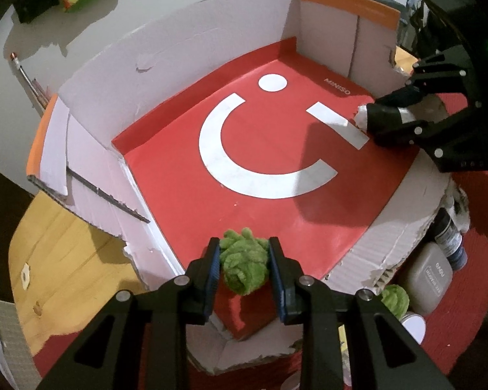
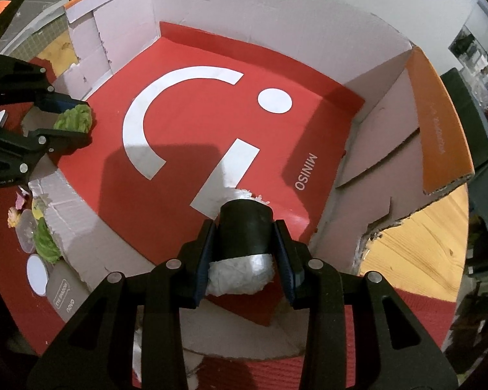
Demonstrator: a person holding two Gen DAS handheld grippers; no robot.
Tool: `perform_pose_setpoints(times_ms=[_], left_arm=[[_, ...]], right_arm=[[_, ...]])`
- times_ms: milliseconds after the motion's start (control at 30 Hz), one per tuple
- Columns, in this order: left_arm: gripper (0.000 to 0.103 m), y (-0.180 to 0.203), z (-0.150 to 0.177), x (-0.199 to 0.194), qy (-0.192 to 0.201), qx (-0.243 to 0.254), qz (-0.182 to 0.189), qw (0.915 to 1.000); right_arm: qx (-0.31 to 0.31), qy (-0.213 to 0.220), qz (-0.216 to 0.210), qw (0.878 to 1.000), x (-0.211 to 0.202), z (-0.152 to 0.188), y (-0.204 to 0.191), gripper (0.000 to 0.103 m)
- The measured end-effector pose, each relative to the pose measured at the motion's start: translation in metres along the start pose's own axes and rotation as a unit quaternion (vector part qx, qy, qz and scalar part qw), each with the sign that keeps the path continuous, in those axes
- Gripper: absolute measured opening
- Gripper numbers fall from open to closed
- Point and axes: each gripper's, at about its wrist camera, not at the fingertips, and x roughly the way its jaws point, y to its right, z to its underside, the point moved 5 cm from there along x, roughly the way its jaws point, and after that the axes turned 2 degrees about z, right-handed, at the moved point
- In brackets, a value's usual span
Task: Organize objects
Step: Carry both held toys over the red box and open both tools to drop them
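Left hand-held gripper [image 1: 244,261] clamped on green fuzzy ball [image 1: 242,268], right hand-held gripper [image 2: 244,243] on black-and-white bundle [image 2: 242,247]. Red box floor [image 1: 260,162] straight below both, bundle's long axis along the fingers.

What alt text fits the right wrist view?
The right tool is shut on a black roll with white paper stuffing, held over a cardboard box lined with a red sheet showing a white smiley. At the left edge, the left tool is shut on a green fuzzy toy above the box rim.
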Motion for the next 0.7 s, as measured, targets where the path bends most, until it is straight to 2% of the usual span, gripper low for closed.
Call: perform_pose_setpoints(times_ms=[700], left_arm=[[0.035, -0.0047, 0.0012, -0.0017, -0.001, -0.016, 0.006, 0.9999]], right_arm=[[-0.004, -0.002, 0.003, 1.000, -0.0003, -0.0025, 0.0037, 0.036]])
